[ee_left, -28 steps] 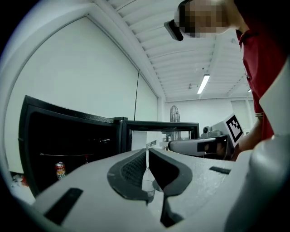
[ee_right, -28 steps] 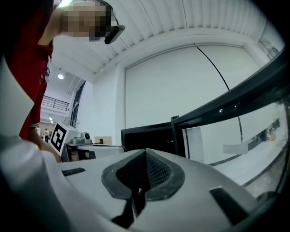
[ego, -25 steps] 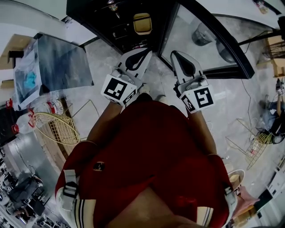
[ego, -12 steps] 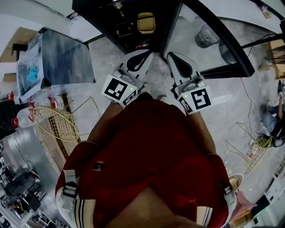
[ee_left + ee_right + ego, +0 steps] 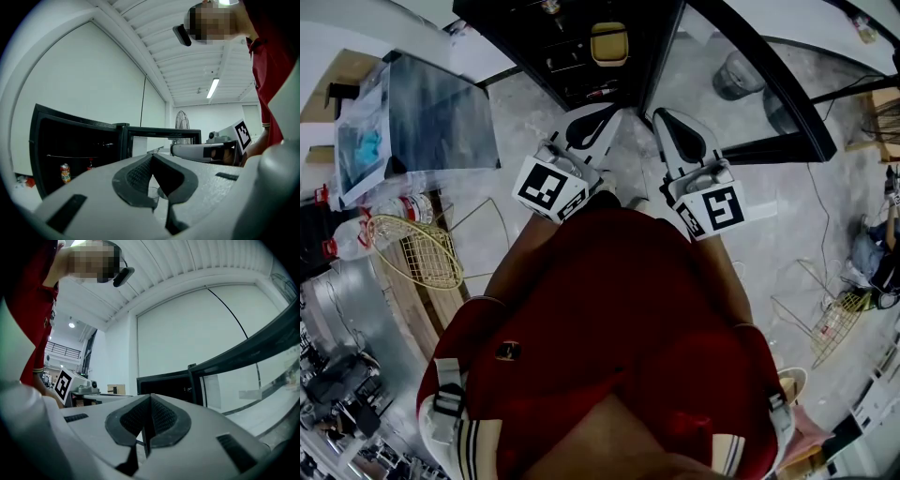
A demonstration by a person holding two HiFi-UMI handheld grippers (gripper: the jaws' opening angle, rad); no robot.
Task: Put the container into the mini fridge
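**Head view:** L gripper (image 5: pixel 612 112) and R gripper (image 5: pixel 662 114) were held side by side, a little apart, in front of a red shirt (image 5: pixel 619 319). Both pointed at the open mini fridge (image 5: pixel 534 42). The yellow container (image 5: pixel 608 43) sat inside the fridge, straight ahead of both sets of fingers and clear of them, w/ nothing touching it. The glass door (image 5: pixel 773 147) stood swung open, ahead and to the right of the R fingers, and a grey bucket (image 5: pixel 733 75) showed through the pane. Well left of the L fingers were a grey table (image 5: pixel 431 112), a wire basket (image 5: pixel 417 255) and plastic bottles (image 5: pixel 405 208).

**Left gripper view:** L fingers were clenched, pads meeting at the tips, w/ nothing gripped. Something clear showed through the small gap below the tips, but I couldn't tell what it was. The fridge interior lay ahead-left of the fingers, w/ a can (image 5: pixel 65 173) and a small red bottle (image 5: pixel 89 165) on a shelf. The R gripper lay just right of the fingers, and a fan (image 5: pixel 182 124) stood far beyond the tips.

**Right gripper view:** R fingers were clenched too, pads pressed together and empty. The fridge was ahead, just past the tips, w/ the door frame sweeping up to the right. The L gripper's marker cube (image 5: pixel 63 382) was left of the fingers.
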